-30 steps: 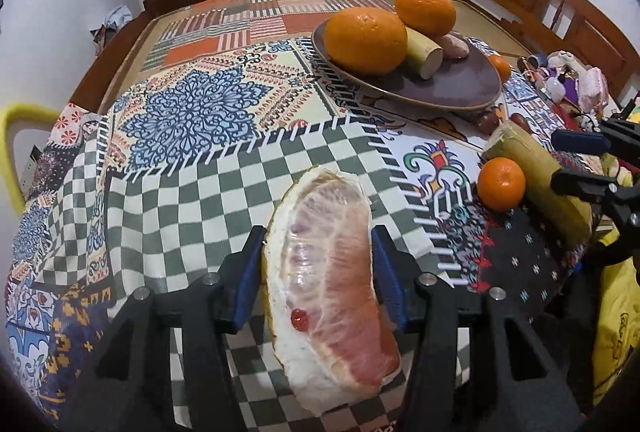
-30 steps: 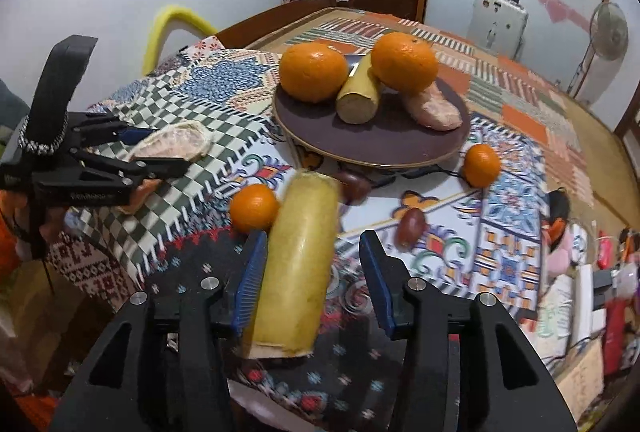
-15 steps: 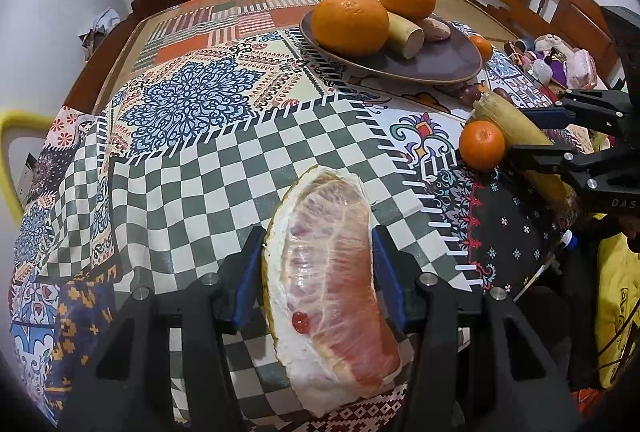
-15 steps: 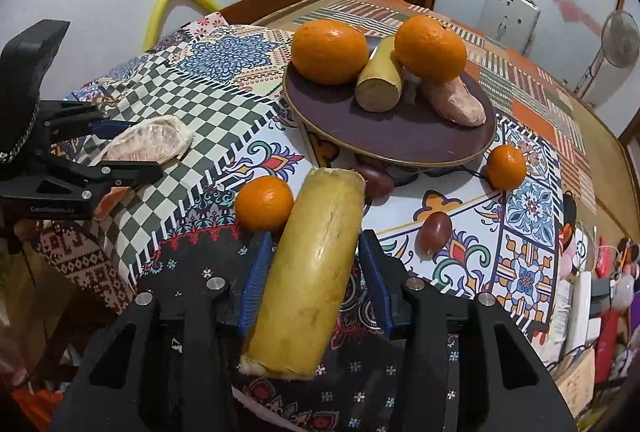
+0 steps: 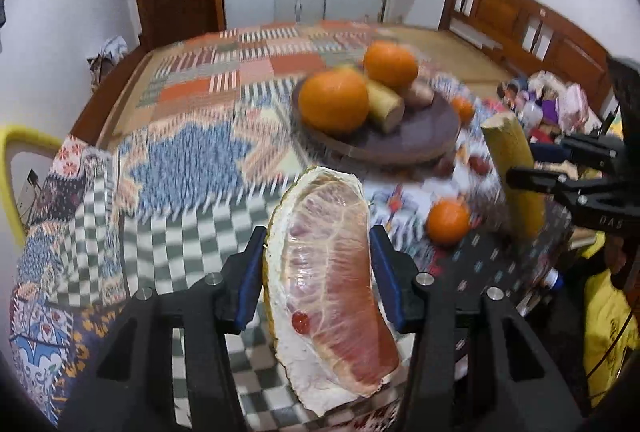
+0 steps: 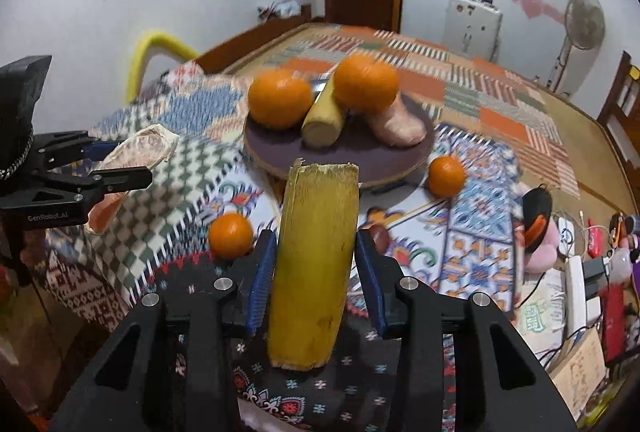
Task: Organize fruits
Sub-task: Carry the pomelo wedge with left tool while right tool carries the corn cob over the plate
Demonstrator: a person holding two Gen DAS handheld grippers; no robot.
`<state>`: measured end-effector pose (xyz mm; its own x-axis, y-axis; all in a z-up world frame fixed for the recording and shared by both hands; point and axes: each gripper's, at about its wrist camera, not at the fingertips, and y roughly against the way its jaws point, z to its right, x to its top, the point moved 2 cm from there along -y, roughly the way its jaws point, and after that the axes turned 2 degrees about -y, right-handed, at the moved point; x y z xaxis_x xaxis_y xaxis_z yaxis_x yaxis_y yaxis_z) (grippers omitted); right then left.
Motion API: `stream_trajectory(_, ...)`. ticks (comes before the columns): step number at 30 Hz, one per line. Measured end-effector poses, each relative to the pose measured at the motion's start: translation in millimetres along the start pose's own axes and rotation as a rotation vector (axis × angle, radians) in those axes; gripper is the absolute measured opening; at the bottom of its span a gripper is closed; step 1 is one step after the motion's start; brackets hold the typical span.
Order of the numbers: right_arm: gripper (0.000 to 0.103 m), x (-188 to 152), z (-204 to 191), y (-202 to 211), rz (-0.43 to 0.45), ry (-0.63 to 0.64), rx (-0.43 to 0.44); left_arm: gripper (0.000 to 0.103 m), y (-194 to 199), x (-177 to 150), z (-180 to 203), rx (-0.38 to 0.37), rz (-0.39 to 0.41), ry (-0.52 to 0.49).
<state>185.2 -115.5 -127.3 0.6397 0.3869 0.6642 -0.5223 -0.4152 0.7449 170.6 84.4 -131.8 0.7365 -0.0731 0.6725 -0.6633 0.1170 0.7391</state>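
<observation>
My left gripper is shut on a pink pomelo wedge and holds it above the near table edge. My right gripper is shut on a yellow sugarcane piece, lifted and tilted upright; it also shows in the left wrist view. A dark round plate in mid-table holds two big oranges, a short cane piece and a pink pomelo piece. Small oranges lie on the cloth at the left and right of the plate.
A patchwork cloth covers the table. Dark small fruits lie near the plate's front rim. Clutter of toys and cables sits at the right edge. A yellow chair back stands at the left.
Both grippers have lifted and tilted up with their fruit. The cane piece has risen off the cloth and stands more upright. The views are blurred by motion.
</observation>
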Motion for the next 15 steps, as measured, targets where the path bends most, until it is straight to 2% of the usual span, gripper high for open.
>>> stream_trajectory(5, 0.036, 13.9, 8.0, 15.2, 0.077, -0.022, -0.019, 0.05, 9.3, 23.2, 10.5, -0.014, 0.081, 0.009)
stream_trajectory(15, 0.036, 44.2, 21.2, 20.1, 0.17, -0.033, -0.06, 0.05, -6.7, 61.7, 21.7, -0.031, 0.141, 0.036)
